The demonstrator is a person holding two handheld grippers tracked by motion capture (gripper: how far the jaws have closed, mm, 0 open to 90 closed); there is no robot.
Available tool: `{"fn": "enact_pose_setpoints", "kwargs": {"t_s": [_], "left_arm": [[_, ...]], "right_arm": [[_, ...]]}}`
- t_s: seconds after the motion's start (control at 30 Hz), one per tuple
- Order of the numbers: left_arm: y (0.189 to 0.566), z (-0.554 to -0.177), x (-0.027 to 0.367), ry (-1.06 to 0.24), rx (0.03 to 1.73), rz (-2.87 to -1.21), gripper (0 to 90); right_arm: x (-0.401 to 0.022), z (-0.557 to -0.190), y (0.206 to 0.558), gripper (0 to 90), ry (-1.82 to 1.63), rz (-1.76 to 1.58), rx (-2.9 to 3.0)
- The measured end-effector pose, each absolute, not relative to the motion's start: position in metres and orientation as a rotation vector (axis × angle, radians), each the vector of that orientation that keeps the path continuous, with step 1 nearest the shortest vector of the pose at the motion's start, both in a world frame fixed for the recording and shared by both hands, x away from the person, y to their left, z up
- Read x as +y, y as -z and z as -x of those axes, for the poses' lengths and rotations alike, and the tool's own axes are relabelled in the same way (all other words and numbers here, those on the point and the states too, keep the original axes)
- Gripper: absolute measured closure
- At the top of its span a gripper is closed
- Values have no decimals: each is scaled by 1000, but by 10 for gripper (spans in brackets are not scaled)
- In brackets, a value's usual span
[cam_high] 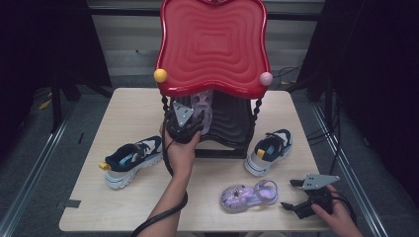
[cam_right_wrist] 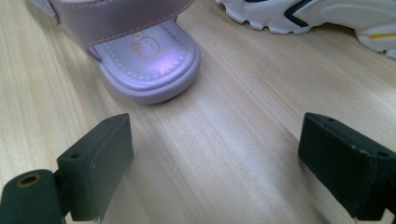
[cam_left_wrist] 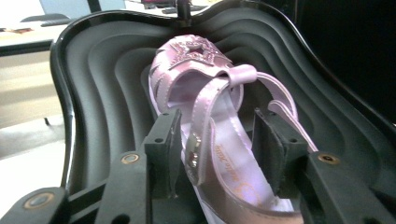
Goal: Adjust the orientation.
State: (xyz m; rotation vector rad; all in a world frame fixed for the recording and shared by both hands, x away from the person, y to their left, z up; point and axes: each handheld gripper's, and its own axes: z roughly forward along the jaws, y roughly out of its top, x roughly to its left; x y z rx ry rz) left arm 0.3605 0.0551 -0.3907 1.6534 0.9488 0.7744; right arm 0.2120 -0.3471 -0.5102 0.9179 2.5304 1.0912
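Purple sandal (cam_left_wrist: pixel 205 93) on the black lower shelf (cam_left_wrist: pixel 102 84) of the red-topped stand (cam_high: pixel 212 44), between my left tongs' (cam_left_wrist: pixel 217 140) jaws.

My left jaws stand part open on either side of its heel end; the left pad sits right against the strap, the right pad is clear of it (so no real grip). My right tongs (cam_right_wrist: pixel 219 163) hang wide open and empty over the wooden table (cam_right_wrist: pixel 243 130), just short of the other purple sandal (cam_high: pixel 247 195), with a navy-and-white sneaker (cam_high: pixel 269 150) beyond.

Bright overhead light, dark surroundings, soft close-ups.
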Motion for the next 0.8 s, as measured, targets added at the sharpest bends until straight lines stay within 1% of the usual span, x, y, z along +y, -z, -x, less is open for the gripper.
{"fn": "enact_pose_setpoints", "kwargs": {"t_s": [0.37,0.67,0.8], "left_arm": [[385,-356,59,-706,943,-1718,446],[387,-354,63,-638,953,-1729,393],[383,-353,64,-625,949,-1744,345]], "right_arm": [[-347,-212,510,96,-1091,-918,2530],[-347,-212,510,96,-1091,-918,2530],[-347,-212,510,95,-1092,-918,2530]]}}
